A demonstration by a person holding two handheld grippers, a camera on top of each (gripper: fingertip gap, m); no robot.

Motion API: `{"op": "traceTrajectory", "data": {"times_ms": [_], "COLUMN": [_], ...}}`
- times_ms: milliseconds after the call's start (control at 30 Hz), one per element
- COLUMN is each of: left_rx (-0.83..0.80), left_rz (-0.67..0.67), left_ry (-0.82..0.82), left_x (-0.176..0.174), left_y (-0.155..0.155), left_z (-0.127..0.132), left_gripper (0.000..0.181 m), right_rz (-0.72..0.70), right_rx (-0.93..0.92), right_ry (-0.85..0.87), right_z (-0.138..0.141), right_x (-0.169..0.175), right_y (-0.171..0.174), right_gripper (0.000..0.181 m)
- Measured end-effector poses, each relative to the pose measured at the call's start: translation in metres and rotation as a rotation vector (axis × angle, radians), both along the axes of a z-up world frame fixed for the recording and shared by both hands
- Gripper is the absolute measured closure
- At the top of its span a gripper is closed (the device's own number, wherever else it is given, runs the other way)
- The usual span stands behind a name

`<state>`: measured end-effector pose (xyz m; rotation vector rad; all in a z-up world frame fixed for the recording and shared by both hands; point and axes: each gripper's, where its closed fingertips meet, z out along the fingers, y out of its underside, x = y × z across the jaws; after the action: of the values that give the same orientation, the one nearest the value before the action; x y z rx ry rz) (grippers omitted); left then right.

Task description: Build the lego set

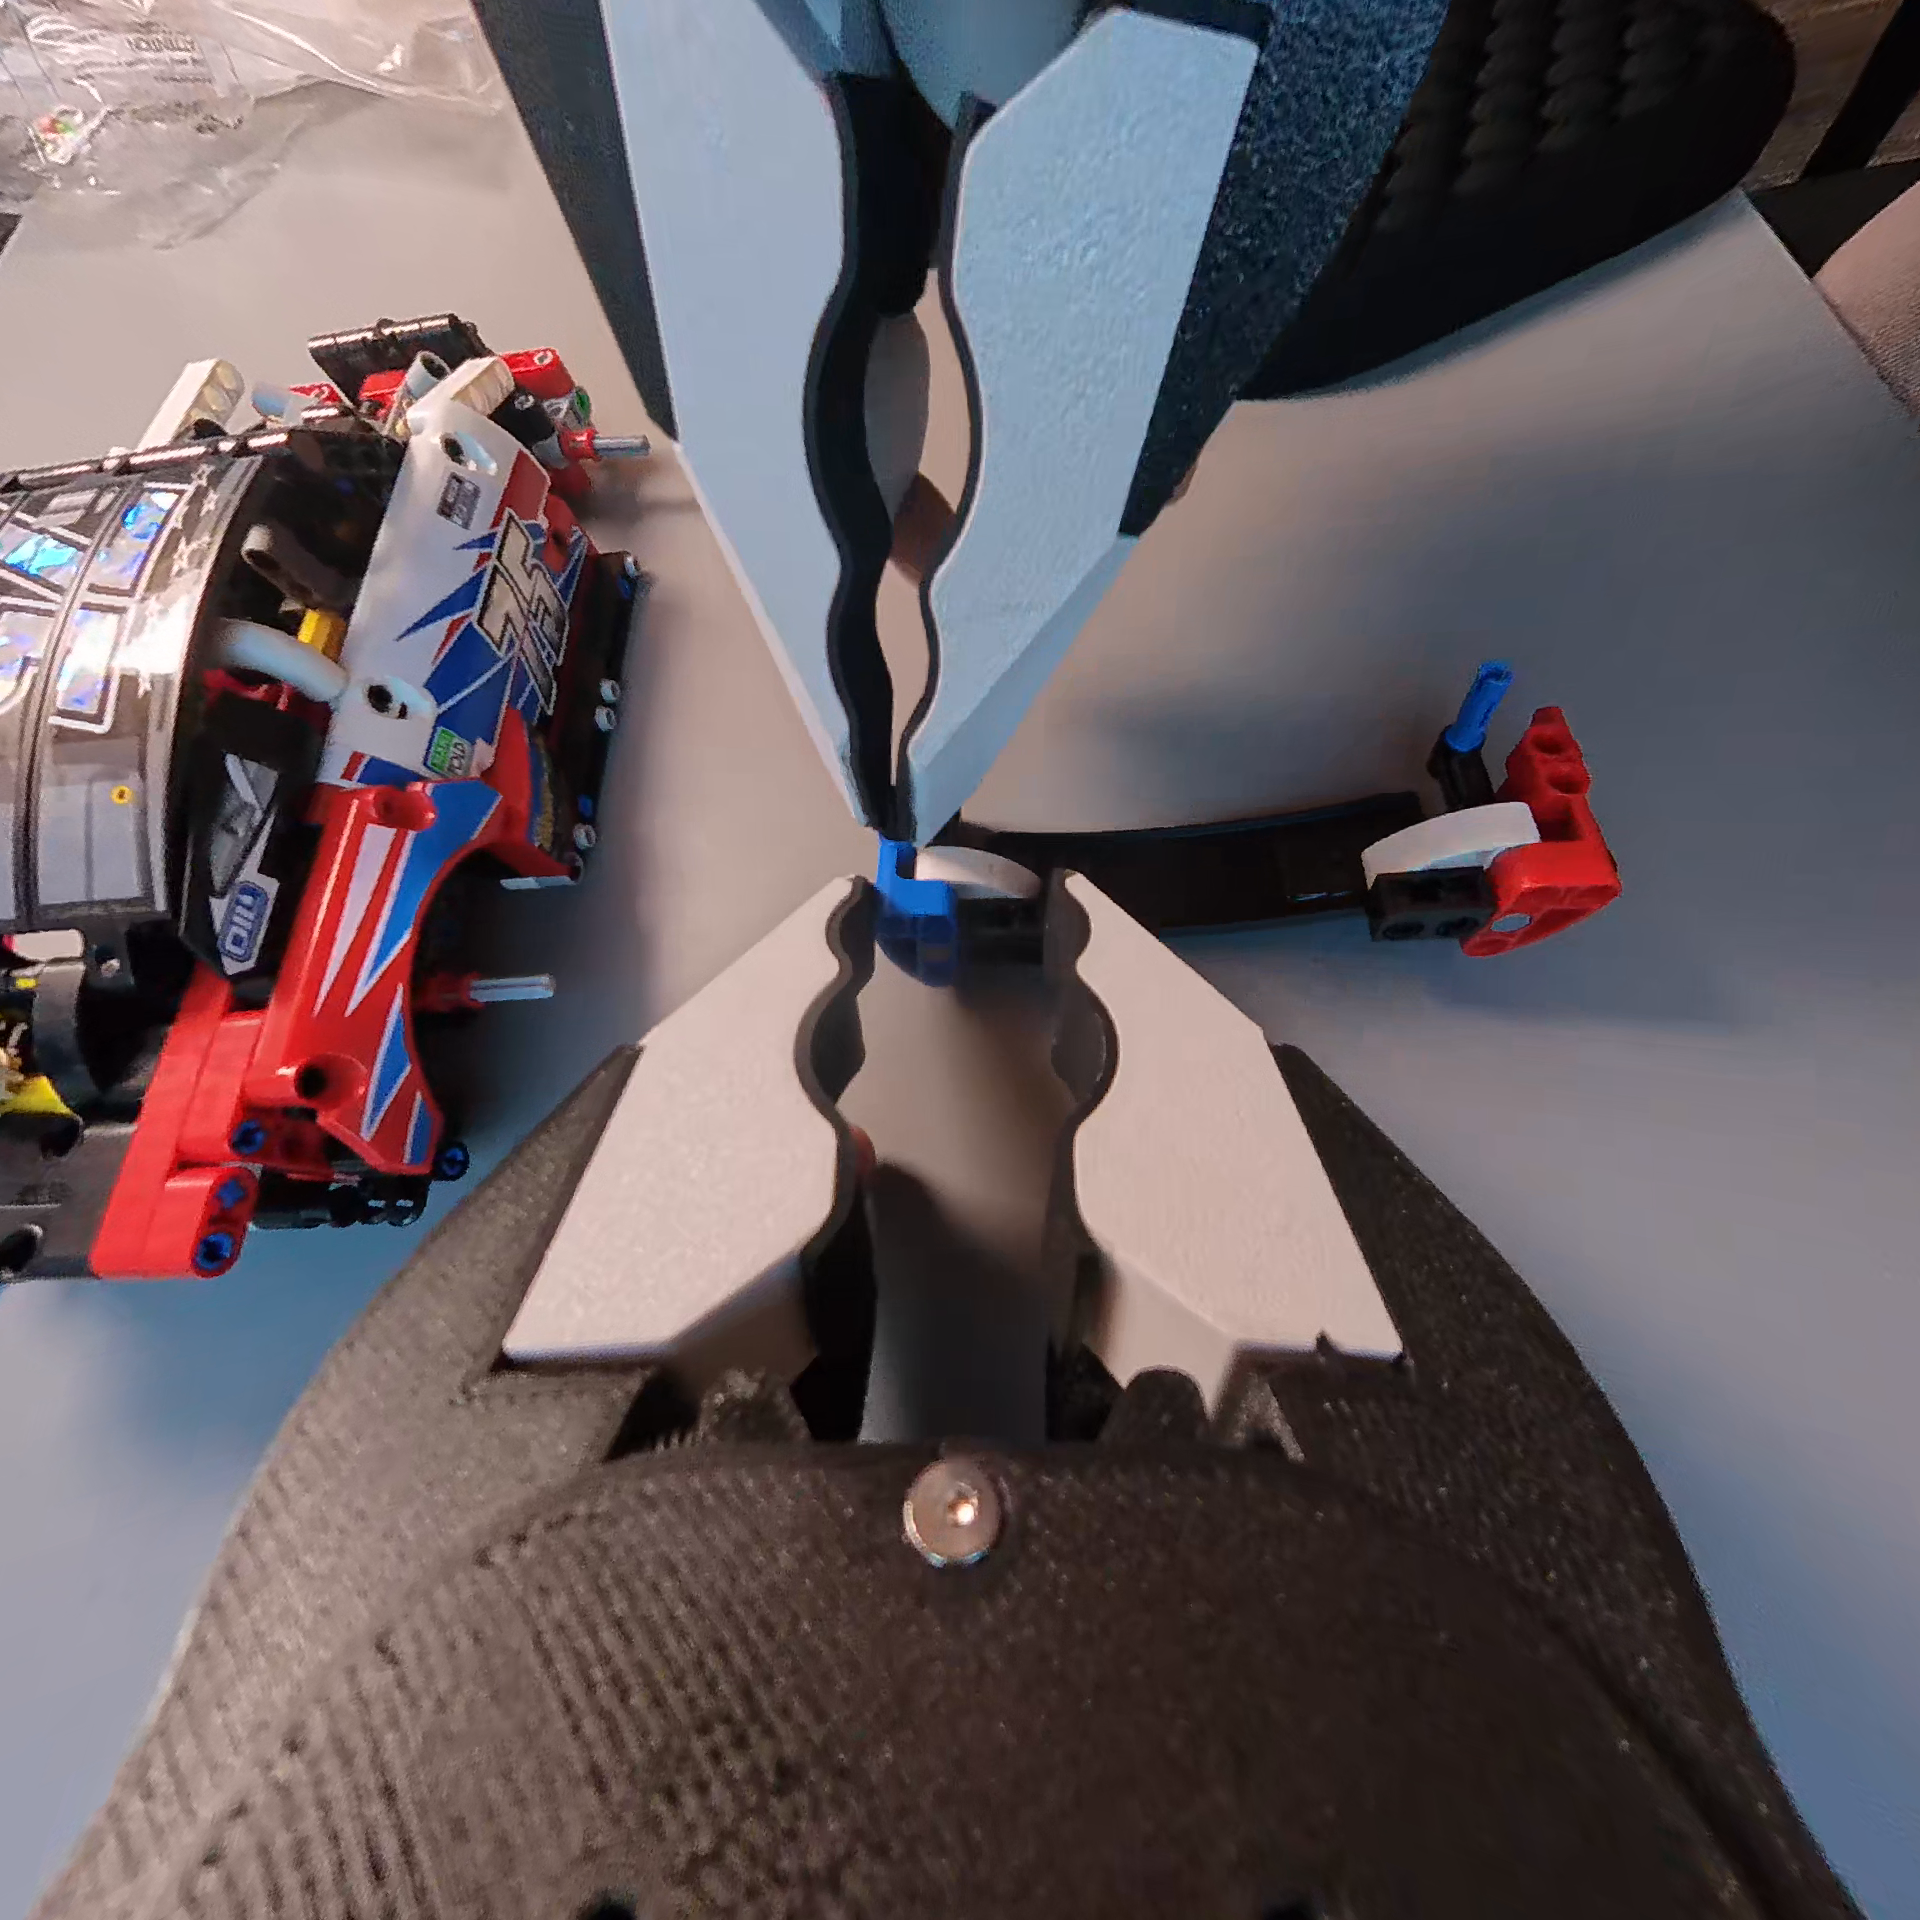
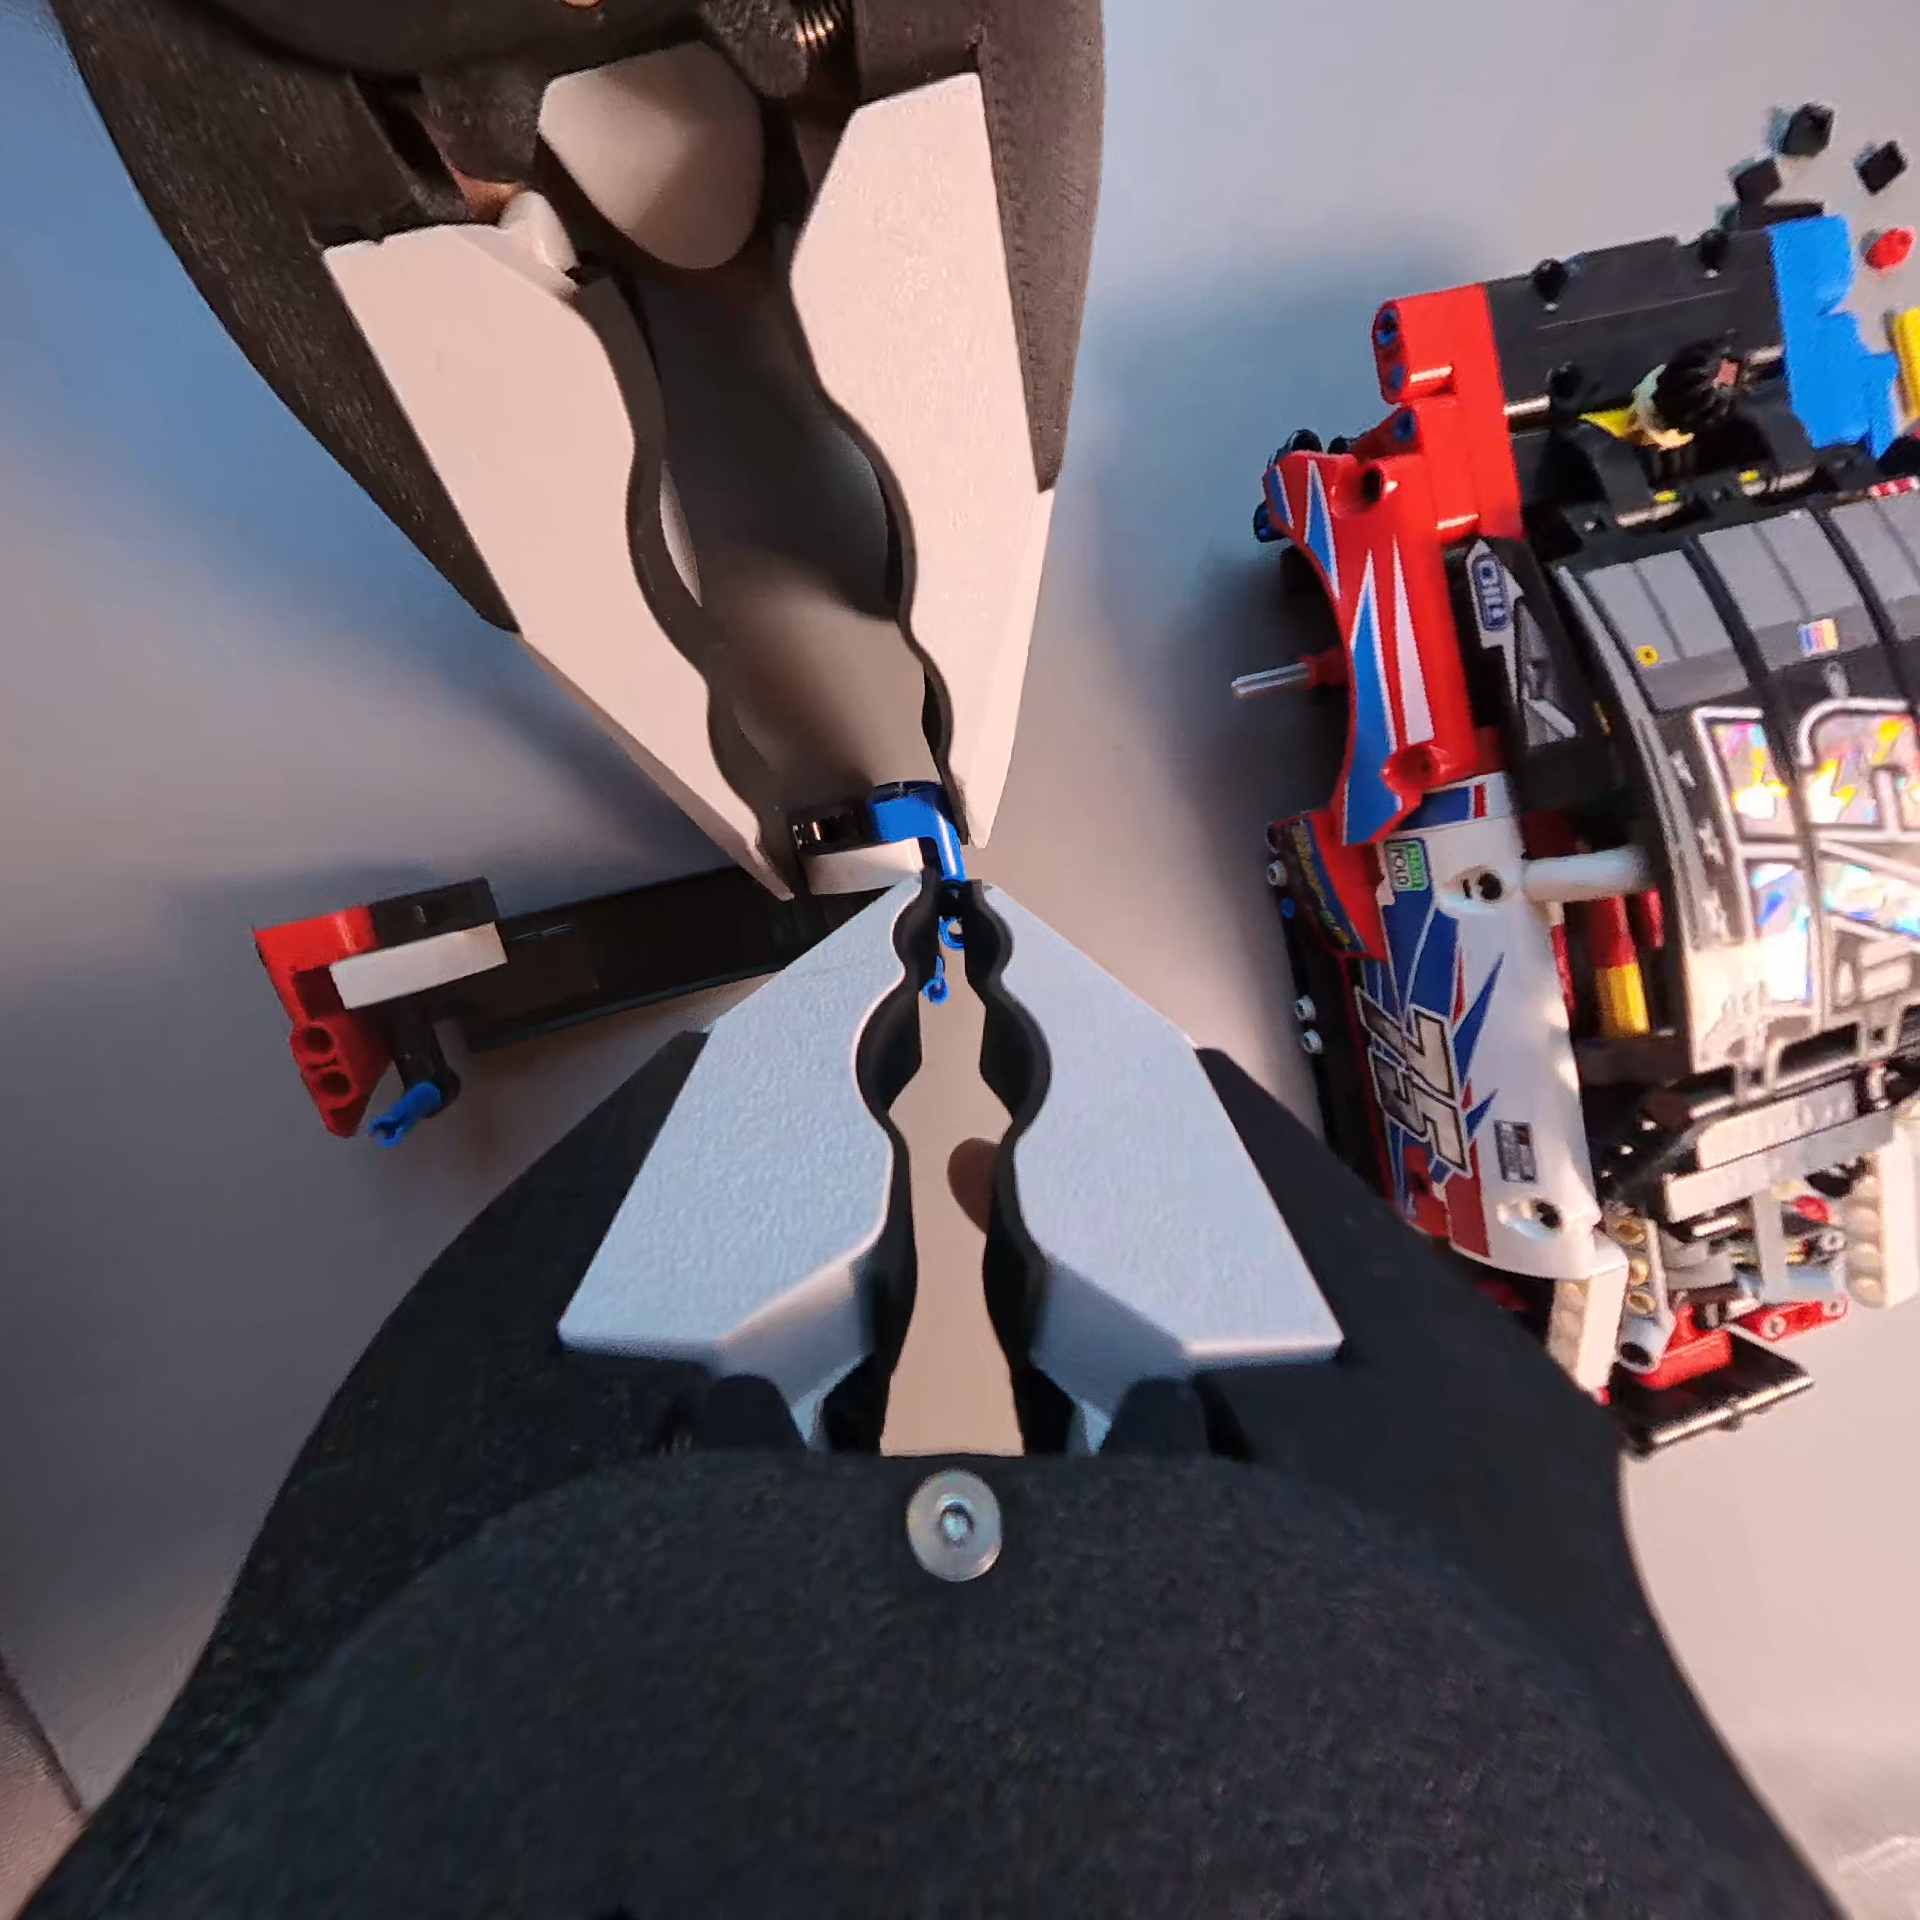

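Observation:
A long black subassembly lies across the grey table, with a red and white end and a blue pin at the far end. My left gripper is shut on its near end, around a blue connector and a black and white block. My right gripper is shut on a small blue pin, whose tip touches the blue connector. The right gripper enters the left wrist view from above. The left gripper enters the right wrist view from above.
The large red, white and blue car model stands on the table beside the grippers; it also shows in the right wrist view. A clear plastic bag lies beyond it. Small loose pieces lie past the model. Left and right tips are no more than a few centimetres apart.

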<state>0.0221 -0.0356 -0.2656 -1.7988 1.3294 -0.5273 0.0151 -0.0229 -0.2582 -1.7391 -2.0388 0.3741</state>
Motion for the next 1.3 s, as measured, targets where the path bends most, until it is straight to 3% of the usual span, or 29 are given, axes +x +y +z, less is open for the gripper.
{"op": "traceTrajectory", "data": {"times_ms": [33,267,533,733,1033,1300], "left_rx": [-0.004,0.004,0.004,0.006,0.011,-0.035], "left_rz": [0.001,0.000,0.011,0.011,0.007,0.008], "left_ry": [-0.001,0.001,0.012,0.012,0.004,-0.015], "left_x": [0.000,0.000,-0.001,-0.001,0.000,-0.001], "left_y": [0.000,0.000,0.001,0.001,0.000,0.000], "left_z": [0.000,0.000,-0.001,-0.001,0.000,0.000], "left_gripper": [0.149,0.149,0.149,0.149,0.149,0.150], "right_rz": [0.019,0.114,0.099,0.101,0.100,0.057], "right_rx": [0.011,0.027,-0.012,0.010,-0.026,-0.011], "right_ry": [-0.008,-0.065,-0.014,0.010,-0.062,-0.019], "right_z": [0.000,-0.002,0.008,0.010,0.004,0.004], "right_x": [0.000,0.000,0.003,0.000,0.002,0.000], "right_y": [0.000,0.000,-0.003,-0.002,-0.002,-0.001], "right_gripper": [0.180,0.180,0.171,0.180,0.181,0.181]}}
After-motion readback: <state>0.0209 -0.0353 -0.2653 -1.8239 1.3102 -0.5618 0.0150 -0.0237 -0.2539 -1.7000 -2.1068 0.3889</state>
